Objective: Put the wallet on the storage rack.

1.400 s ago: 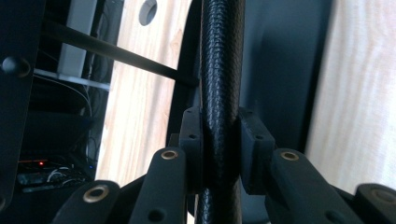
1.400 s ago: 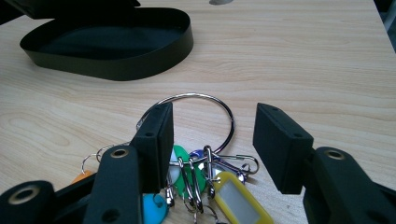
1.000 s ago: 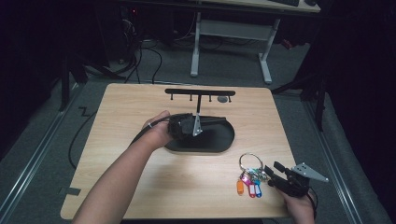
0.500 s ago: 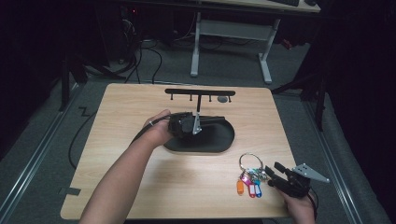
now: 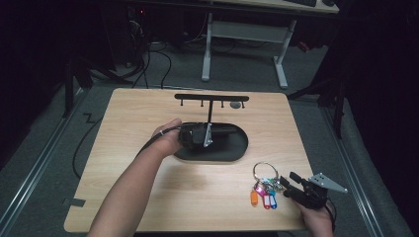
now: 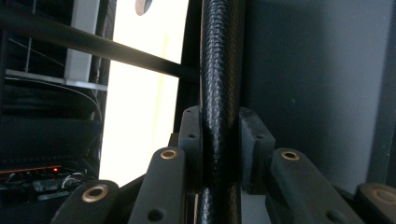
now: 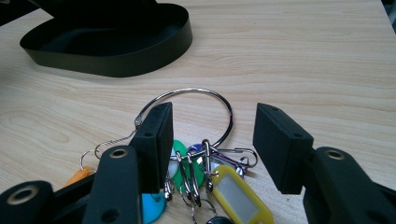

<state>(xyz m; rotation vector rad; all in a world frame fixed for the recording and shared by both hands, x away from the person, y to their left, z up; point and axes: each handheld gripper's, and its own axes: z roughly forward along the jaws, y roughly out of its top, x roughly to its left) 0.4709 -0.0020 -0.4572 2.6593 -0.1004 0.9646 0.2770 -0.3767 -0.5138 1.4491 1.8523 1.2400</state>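
Note:
A black key stand sits mid-table: an oval tray base (image 5: 237, 148), an upright post (image 5: 210, 111) and a top bar with hooks (image 5: 211, 97). My left gripper (image 5: 213, 134) lies level over the tray, shut on the post (image 6: 219, 70), which its pads (image 6: 191, 140) press from both sides. A metal key ring (image 5: 265, 170) with several coloured tags (image 5: 264, 198) lies near the front right. My right gripper (image 5: 289, 185) is open just behind it. Its jaws straddle the ring (image 7: 196, 107) and the tags (image 7: 233, 191) without touching them.
A small grey disc (image 5: 236, 104) lies on the wooden table (image 5: 148, 187) under the bar's right end. A person's forearm (image 5: 133, 187) crosses the front left. The table's front edge is close behind the right hand. A desk frame (image 5: 247, 34) stands on the floor beyond.
My left gripper has sunk slightly along the stand's post toward the tray. The right gripper and the key ring have not moved.

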